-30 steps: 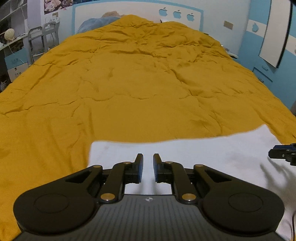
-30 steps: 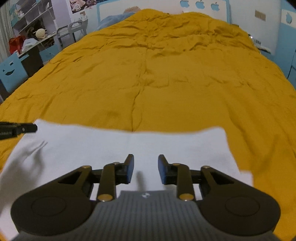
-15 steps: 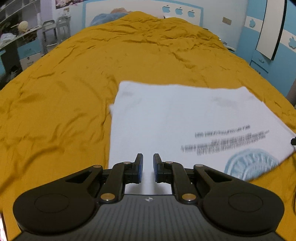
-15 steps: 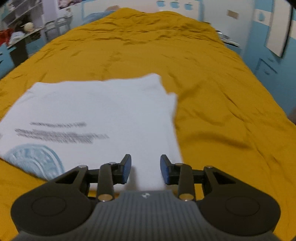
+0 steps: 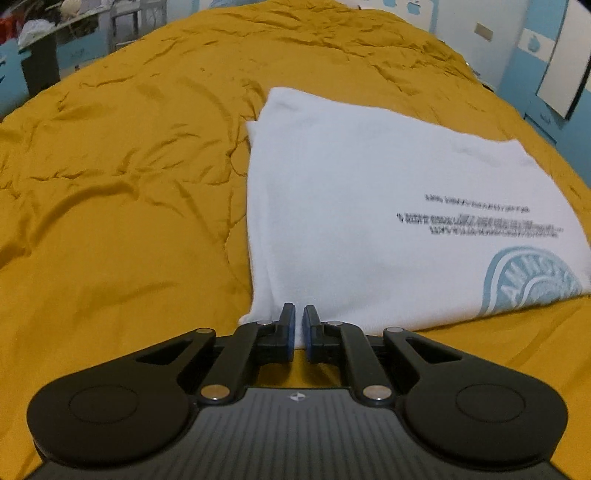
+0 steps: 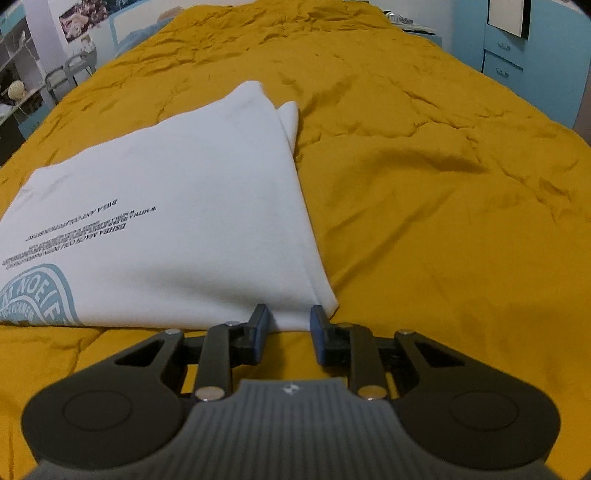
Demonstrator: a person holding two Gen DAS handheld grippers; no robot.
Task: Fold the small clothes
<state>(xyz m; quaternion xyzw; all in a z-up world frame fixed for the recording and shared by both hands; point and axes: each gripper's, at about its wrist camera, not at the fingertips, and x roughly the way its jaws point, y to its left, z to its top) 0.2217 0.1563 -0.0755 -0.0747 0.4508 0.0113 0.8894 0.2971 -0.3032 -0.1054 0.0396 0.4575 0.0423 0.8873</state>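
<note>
A white T-shirt (image 5: 362, 206) with dark lettering and a pale blue round print lies folded on the yellow bedspread (image 5: 122, 206). My left gripper (image 5: 299, 321) is shut on the shirt's near left corner, with white cloth between the blue pads. In the right wrist view the same shirt (image 6: 177, 206) lies to the left. My right gripper (image 6: 287, 320) is open, its fingers on either side of the shirt's near right corner, low over the bedspread (image 6: 443, 206).
The bed runs far ahead in both views. A desk and chair (image 5: 122, 22) stand beyond its left edge. Blue cabinets (image 6: 517, 48) and a white board (image 5: 561, 59) stand along its right side.
The shirt went from held up in front of both cameras to lying folded on the bed. Both grippers came down to its near edge, and the right jaws opened wider.
</note>
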